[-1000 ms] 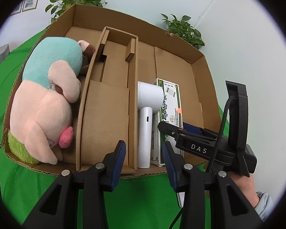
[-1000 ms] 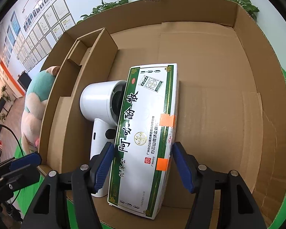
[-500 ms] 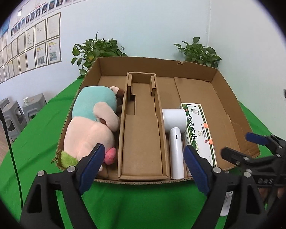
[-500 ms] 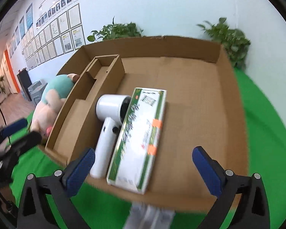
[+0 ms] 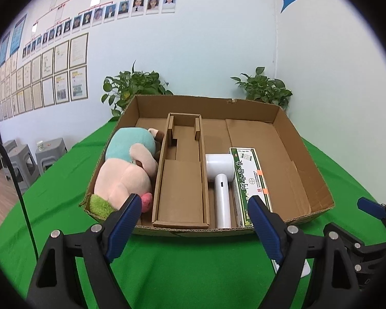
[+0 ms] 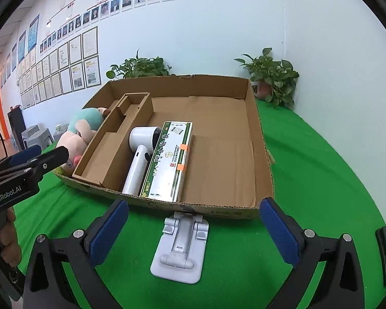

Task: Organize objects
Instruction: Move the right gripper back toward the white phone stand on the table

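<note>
Green cloth table [image 6: 321, 170] underlies everything, reaching ahead of and below both tongs.

Cardboard tray [image 5: 283, 118], open-topped, sits ahead of both tongs, its near wall just beyond the fingertips in each view. No pad touches it.

Plush toy [image 5: 126, 170], pink with teal head, lies in the tray's left bay, ahead-left of the left gripper [image 5: 196, 222]; its pink foot shows just beyond the left pad. From the right wrist it is far left, partly hidden by the other tool.

Cardboard insert [image 5: 182, 180], a long divider channel, stands straight ahead of the left gripper, between plush and dryer.

Green-and-white carton [image 6: 167, 162] lies flat in the right bay, long side running away from the tongs, touching the dryer on its left. It is ahead-left of the right gripper [image 6: 191, 234], and just behind the left gripper's right pad in that view.

White hair dryer [image 6: 139, 159], handle toward the tongs, lies between insert and carton.

Grey folding stand [image 6: 178, 247] lies on the cloth outside the tray, just before its near wall, between the right gripper's spread fingers but apart from both pads.

Left gripper: jaws have just been opening, now wide, nothing between the pads. Right gripper: jaws likewise just opened, now fully apart, gripping nothing.
</note>
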The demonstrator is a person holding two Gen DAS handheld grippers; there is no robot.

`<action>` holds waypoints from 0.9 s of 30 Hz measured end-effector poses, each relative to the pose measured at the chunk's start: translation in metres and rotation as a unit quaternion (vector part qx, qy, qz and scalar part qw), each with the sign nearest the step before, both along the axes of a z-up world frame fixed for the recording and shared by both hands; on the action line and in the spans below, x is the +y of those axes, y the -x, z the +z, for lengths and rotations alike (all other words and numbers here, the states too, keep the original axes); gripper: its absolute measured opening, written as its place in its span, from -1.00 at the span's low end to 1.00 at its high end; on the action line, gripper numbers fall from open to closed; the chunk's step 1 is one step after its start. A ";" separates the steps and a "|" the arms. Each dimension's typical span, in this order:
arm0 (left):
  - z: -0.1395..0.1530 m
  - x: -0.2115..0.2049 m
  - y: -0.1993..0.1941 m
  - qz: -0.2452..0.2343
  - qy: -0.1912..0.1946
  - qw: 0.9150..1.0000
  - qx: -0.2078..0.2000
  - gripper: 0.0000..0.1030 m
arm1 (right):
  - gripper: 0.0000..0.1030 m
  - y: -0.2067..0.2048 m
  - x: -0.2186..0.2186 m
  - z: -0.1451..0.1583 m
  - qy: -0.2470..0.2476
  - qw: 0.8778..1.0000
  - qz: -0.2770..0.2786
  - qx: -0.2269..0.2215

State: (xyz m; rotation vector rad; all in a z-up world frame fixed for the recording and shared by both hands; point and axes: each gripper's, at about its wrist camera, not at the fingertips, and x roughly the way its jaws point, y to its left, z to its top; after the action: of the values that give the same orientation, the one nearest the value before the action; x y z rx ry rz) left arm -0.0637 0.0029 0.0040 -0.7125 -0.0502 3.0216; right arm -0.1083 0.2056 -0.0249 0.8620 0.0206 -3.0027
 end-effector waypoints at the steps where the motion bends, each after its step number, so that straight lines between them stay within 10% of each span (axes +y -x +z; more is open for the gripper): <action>1: 0.000 0.001 -0.002 -0.001 0.002 1.000 0.000 0.62 | 1.00 -0.003 0.002 0.000 0.003 1.000 -0.001 0.002; 5: -0.005 0.003 -0.004 -0.026 -0.028 0.999 -0.015 0.25 | 0.98 -0.017 0.007 -0.003 0.024 1.000 0.002 0.003; 7: -0.008 0.005 -0.006 -0.041 -0.035 0.998 -0.022 -0.85 | 0.84 -0.023 0.008 -0.005 0.024 1.000 0.004 0.007; 10: -0.011 0.011 -0.008 -0.037 -0.015 0.999 -0.026 -0.92 | -0.25 -0.031 0.010 -0.008 0.011 1.000 -0.009 0.007; 11: -0.010 0.011 -0.011 -0.031 -0.011 0.999 -0.018 -0.92 | -0.31 -0.035 0.011 -0.008 0.006 1.000 -0.014 0.008; 12: -0.009 0.012 -0.012 -0.025 -0.007 1.000 -0.016 -0.68 | -0.31 -0.036 0.012 -0.009 0.007 1.000 -0.015 0.010; 13: -0.009 0.013 -0.013 -0.018 0.000 1.000 -0.018 0.12 | -0.31 -0.038 0.013 -0.009 0.007 1.000 -0.017 0.011; 15: -0.008 0.014 -0.015 0.004 0.006 1.000 -0.014 1.00 | -0.18 -0.041 0.016 -0.009 0.000 1.000 -0.022 0.015; 17: -0.007 0.012 -0.020 0.006 -0.005 1.000 0.000 0.99 | 0.94 -0.042 0.018 -0.011 -0.002 1.000 -0.021 0.020; 27: -0.012 0.013 -0.018 0.012 0.019 1.000 -0.013 0.99 | 1.00 -0.024 0.006 -0.037 0.009 0.999 0.028 -0.026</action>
State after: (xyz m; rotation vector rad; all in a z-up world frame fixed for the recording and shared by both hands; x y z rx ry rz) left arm -0.0452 0.0161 -0.0080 -0.7596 -0.0016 3.0447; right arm -0.0840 0.2114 -0.0616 0.9208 0.0178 -2.9230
